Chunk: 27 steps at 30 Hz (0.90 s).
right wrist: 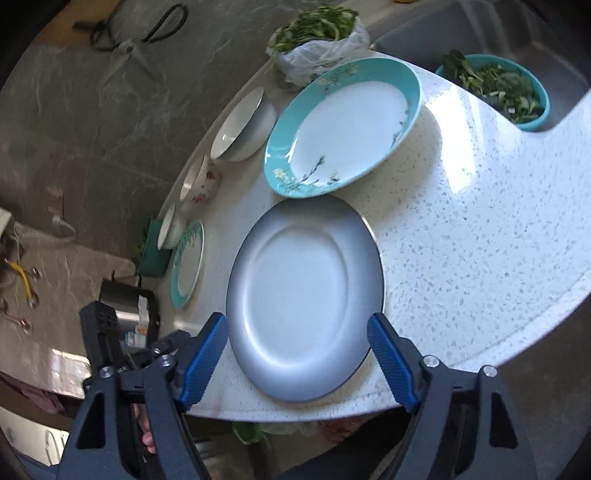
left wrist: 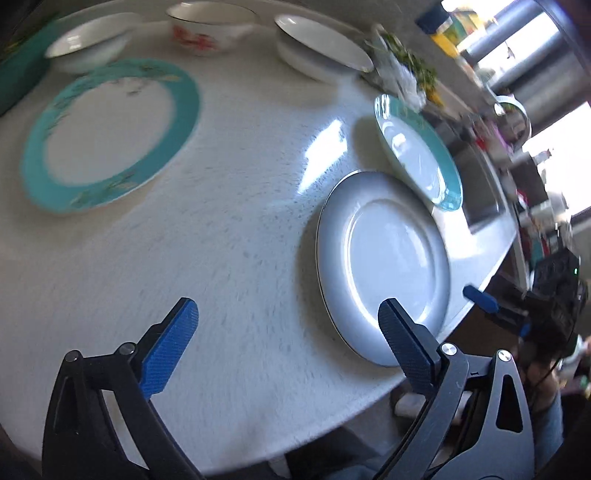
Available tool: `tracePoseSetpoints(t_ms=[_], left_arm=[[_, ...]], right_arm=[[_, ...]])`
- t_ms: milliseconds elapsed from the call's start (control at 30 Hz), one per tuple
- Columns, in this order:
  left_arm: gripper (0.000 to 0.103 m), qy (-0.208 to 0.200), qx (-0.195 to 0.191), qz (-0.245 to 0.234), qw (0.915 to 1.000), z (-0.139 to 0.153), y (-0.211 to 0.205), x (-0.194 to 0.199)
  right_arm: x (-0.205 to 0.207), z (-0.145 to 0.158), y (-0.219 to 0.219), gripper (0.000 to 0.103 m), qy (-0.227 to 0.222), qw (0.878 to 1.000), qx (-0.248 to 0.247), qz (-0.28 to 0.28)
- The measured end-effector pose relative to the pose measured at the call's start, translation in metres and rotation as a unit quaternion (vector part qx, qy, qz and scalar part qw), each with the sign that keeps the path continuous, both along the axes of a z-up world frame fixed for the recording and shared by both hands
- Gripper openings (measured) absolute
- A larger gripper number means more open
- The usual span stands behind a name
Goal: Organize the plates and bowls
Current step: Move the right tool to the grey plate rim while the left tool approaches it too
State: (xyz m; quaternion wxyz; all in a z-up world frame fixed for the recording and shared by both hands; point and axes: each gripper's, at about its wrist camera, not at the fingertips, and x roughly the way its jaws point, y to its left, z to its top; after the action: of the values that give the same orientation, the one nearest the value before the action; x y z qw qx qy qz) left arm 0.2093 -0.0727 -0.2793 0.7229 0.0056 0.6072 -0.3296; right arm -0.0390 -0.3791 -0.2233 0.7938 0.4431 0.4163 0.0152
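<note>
- The right gripper [right wrist: 297, 354] is hovering over the near edge of the counter [right wrist: 461, 229] with its blue fingers [right wrist: 391, 363] standing wide apart, holding nothing.
- The grey plate [right wrist: 303, 295] is lying flat between those fingers, its near rim reaching toward the counter edge; whether the pads are touching it cannot be told.
- The left gripper [left wrist: 288, 347] is likewise spreading its fingers [left wrist: 170, 350] wide and gripping nothing; its right-hand finger is sitting in front of the grey plate [left wrist: 384, 262] in the left wrist view.
- A teal-rimmed plate [right wrist: 343, 125] is lying just beyond the grey plate, its rim tilting up slightly, the two rims looking as if they are meeting.
- A second teal-rimmed plate [left wrist: 110, 133] is resting flat, well apart to the left.
- Three bowls are lining the far edge of the counter: a white bowl [left wrist: 90, 46], a red-patterned bowl [left wrist: 208, 27] and another white bowl [left wrist: 321, 46].
- A plastic bag of greens [right wrist: 317, 37] is sitting beyond the plates, and a teal basket of leaves [right wrist: 495, 88] is standing in the sink [right wrist: 424, 29].
</note>
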Motion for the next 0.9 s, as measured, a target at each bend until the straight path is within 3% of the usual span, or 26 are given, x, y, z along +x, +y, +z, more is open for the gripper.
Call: tracePoseSetpoints(t_ms=[67, 133, 267, 400, 433, 600, 733, 900], left_arm=[[0.087, 0.015, 0.008, -0.021, 0.9996, -0.018, -0.012, 0.016], [0.082, -0.011, 0.007, -0.037, 0.9992, -0.018, -0.022, 0.018], [0.073, -0.012, 0.017, -0.035, 0.9992, -0.027, -0.033, 0.036], [0.04, -0.01, 0.018, -0.052, 0.9984, -0.031, -0.043, 0.037], [0.038, -0.01, 0.016, -0.058, 0.9981, -0.031, -0.045, 0.037], [0.035, 0.007, 0.004, -0.066, 0.9978, -0.021, -0.062, 0.028], [0.035, 0.036, -0.014, -0.088, 0.9954, -0.012, -0.077, 0.024], [0.034, 0.053, -0.01, -0.113, 0.9921, -0.008, -0.087, 0.028]], right_arm=[[0.003, -0.014, -0.008, 0.073, 0.006, 1.0, 0.013, -0.008], [0.007, -0.026, -0.016, 0.07, 0.015, 1.0, 0.023, -0.005], [0.011, -0.036, -0.03, 0.06, 0.006, 0.999, 0.041, 0.012], [0.016, -0.043, -0.044, 0.06, -0.014, 0.997, 0.07, 0.04], [0.018, -0.044, -0.046, 0.06, -0.016, 0.996, 0.071, 0.05], [0.028, -0.048, -0.045, 0.053, -0.016, 0.993, 0.084, 0.085], [0.032, -0.054, -0.048, 0.041, -0.01, 0.991, 0.093, 0.094], [0.032, -0.062, -0.054, 0.026, 0.005, 0.99, 0.107, 0.096]])
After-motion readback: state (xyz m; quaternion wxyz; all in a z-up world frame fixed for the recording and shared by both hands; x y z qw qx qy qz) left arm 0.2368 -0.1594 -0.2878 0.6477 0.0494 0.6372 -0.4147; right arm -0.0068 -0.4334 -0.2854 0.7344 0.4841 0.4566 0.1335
